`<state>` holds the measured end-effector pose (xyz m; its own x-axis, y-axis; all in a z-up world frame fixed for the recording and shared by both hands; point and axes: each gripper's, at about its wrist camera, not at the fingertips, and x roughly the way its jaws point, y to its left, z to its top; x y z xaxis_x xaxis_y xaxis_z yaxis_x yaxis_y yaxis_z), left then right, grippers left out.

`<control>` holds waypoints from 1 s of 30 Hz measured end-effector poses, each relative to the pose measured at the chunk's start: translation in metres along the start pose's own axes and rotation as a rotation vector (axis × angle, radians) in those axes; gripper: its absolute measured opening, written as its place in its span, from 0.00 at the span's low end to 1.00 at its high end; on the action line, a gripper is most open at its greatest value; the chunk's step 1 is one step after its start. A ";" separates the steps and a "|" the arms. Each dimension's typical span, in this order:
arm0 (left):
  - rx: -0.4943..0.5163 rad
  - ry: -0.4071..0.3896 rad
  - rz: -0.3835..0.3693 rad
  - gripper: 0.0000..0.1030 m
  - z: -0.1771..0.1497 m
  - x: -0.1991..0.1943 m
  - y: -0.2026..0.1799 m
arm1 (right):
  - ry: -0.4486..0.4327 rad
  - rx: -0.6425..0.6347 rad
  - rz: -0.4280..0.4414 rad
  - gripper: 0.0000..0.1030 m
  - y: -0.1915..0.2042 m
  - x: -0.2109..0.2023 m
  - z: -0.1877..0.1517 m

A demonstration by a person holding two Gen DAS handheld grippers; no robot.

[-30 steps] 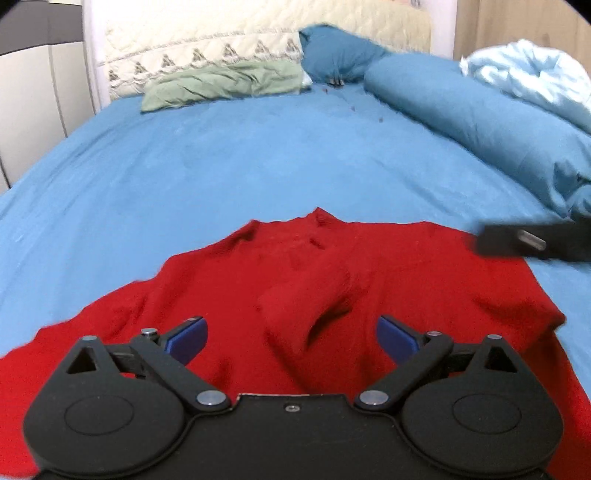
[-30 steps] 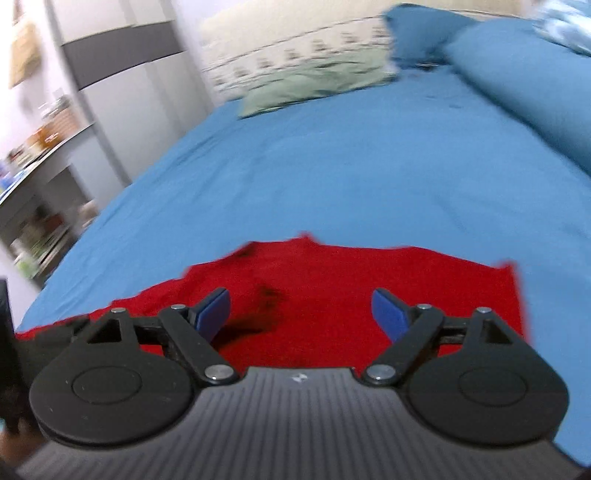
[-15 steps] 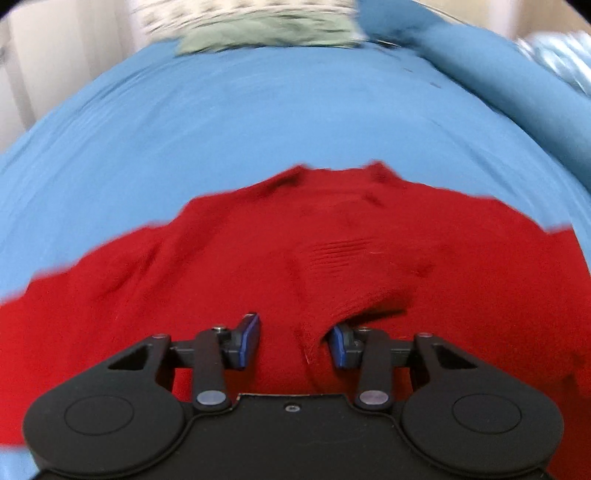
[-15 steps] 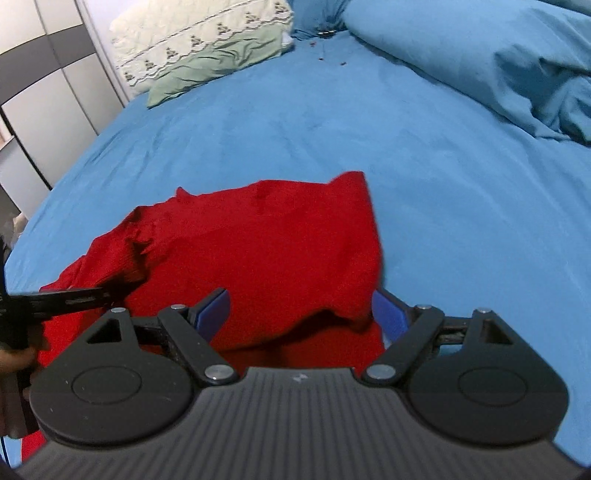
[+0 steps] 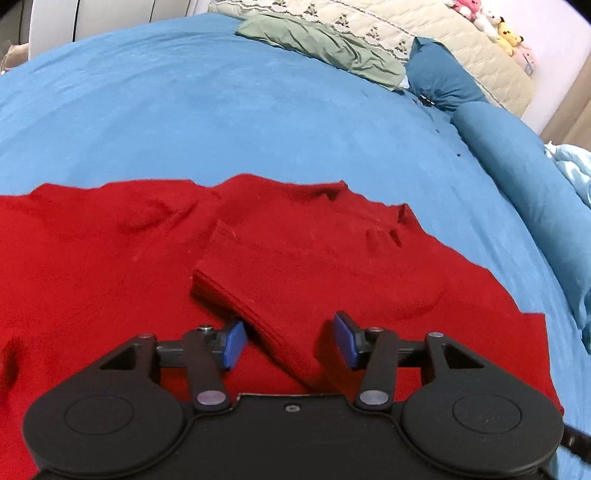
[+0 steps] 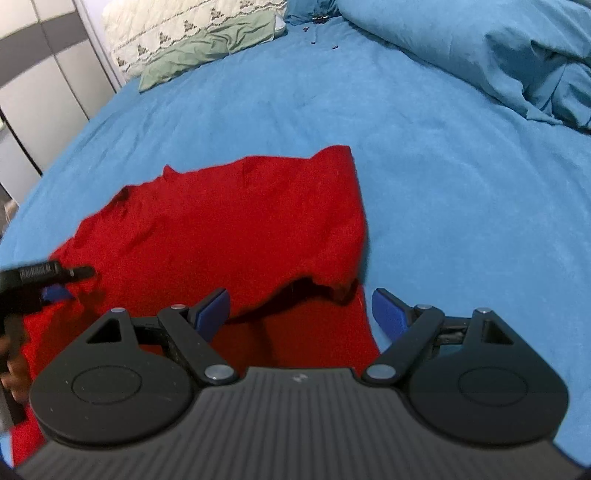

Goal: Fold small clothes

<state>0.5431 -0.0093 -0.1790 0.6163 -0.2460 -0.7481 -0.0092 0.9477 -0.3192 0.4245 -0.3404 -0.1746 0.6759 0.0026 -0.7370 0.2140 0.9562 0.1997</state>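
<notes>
A red knit garment (image 5: 295, 258) lies spread on the blue bed sheet (image 5: 221, 110), with a sleeve folded across its middle. My left gripper (image 5: 290, 341) is open, its jaws on either side of the folded sleeve's cuff end, low over the cloth. In the right wrist view the garment (image 6: 221, 229) has its right part folded over, with a raised edge just ahead of my right gripper (image 6: 299, 310), which is open and empty. The left gripper's fingertips (image 6: 55, 275) show at the left edge of that view.
A green pillow (image 5: 325, 48) and a cream quilted pillow (image 5: 424, 33) lie at the head of the bed. A blue bolster and bunched blue duvet (image 6: 498, 55) run along the right side. A grey and white wardrobe (image 6: 44, 92) stands left of the bed.
The left gripper narrowed around the sleeve, then opened wider again; the sleeve now lies flat across the garment. The right gripper came closer to the garment's right side, which is now folded over.
</notes>
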 end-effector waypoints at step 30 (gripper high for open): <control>0.002 -0.095 0.244 0.33 -0.022 -0.062 0.068 | 0.081 -0.123 -0.177 0.99 -0.038 0.027 0.011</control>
<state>0.4868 0.0661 -0.1675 0.6670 0.0103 -0.7450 -0.1654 0.9770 -0.1346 0.4426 -0.3795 -0.1950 0.5757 -0.1500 -0.8038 0.2336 0.9722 -0.0141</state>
